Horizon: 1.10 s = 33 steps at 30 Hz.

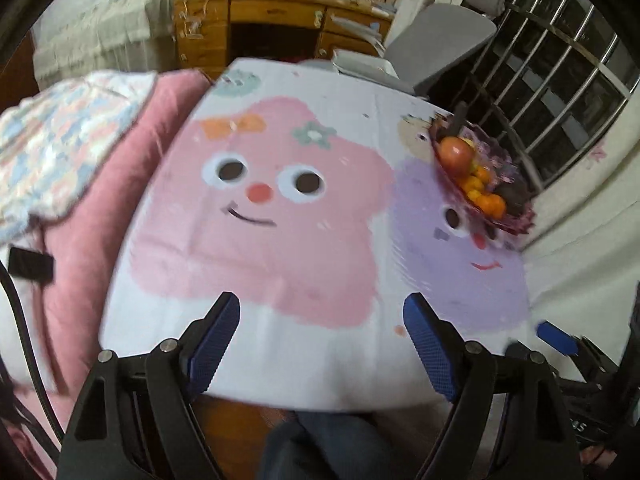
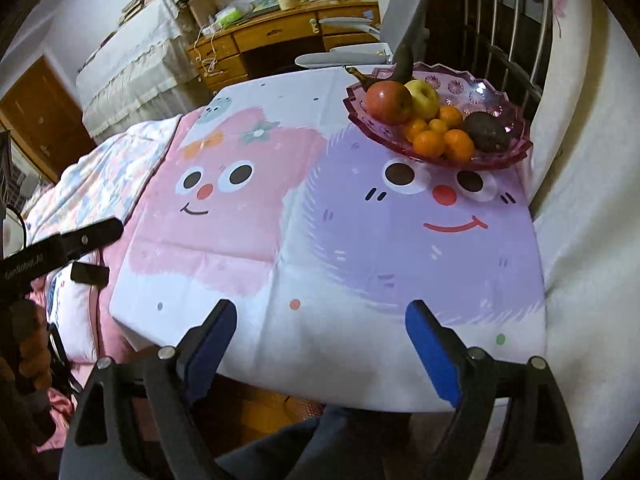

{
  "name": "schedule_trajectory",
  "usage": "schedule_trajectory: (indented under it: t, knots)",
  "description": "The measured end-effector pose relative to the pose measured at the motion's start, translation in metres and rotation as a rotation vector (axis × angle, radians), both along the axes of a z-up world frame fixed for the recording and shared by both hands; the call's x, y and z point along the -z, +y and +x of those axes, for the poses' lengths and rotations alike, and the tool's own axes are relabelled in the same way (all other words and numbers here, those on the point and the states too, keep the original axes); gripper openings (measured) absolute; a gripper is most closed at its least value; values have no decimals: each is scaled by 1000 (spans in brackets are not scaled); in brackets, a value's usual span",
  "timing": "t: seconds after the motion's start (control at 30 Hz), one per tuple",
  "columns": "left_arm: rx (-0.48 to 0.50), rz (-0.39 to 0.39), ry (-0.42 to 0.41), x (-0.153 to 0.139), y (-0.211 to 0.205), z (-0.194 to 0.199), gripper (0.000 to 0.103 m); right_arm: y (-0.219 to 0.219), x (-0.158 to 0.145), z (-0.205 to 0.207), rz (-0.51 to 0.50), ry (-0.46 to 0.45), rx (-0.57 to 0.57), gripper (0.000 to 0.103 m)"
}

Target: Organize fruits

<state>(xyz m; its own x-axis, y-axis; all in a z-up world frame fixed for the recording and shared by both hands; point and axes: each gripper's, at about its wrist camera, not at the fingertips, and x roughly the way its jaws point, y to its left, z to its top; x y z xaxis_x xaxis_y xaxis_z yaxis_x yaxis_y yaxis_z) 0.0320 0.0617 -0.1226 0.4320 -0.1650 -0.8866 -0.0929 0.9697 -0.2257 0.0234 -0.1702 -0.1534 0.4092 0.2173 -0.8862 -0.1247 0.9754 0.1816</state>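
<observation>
A pink glass fruit bowl (image 2: pixel 514 120) (image 1: pixel 516 220) stands at the far right of the table. In it lie a red apple (image 2: pixel 389 103) (image 1: pixel 454 155), a yellow apple (image 2: pixel 422 98), several small oranges (image 2: pixel 430 142) (image 1: pixel 482 194), a dark avocado (image 2: pixel 486 130) (image 1: pixel 514 194) and a dark banana (image 2: pixel 404 60). My left gripper (image 1: pixel 320 312) hangs open over the near edge of the table with nothing between its blue pads. My right gripper (image 2: pixel 322 316) is likewise open and empty, near the front edge, well short of the bowl.
The table wears a cartoon cloth (image 2: pixel 248 232) with a pink and a purple face. A pink quilted bed (image 1: pixel 100 208) lies left, a grey office chair (image 1: pixel 440 36) and wooden desk (image 2: pixel 276 36) behind, window bars (image 1: pixel 560 68) at right. The left gripper's body (image 2: pixel 60 246) shows at left.
</observation>
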Motion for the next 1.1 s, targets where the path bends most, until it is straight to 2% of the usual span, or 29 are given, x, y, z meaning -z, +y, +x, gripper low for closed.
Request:
schedule_trajectory:
  t: [0.1,0.33,0.4,0.57,0.73,0.87,0.97,1.1]
  knots:
    - [19,-26,-8,-12,-19,-3,83,-5,-16,5,-13,3,-40,87]
    - [72,71,-103,-69,-59,11,84,-15,-64,15,-1,6,-120,87]
    - [67,80,-126,-85,-66,15,87,-19,-81,18,18,15,-136,87]
    - [42,69,-126,-116,-85,15,92,-33,-110,21,41,62,-89,87]
    - [39,128,-126,-122,-101,4,99,-46,-126,10,31,6,-51,88]
    - [28,159,-99,-114,-108,-4,102,-51,-121,-1,27,-8,-19,97]
    - [16,185,-83,-107,-110,-11,102,-48,-111,-5,23,16,-30,103]
    - [-22,230,-83,-104,-105,-20,102,-45,-101,-8,41,51,-28,103]
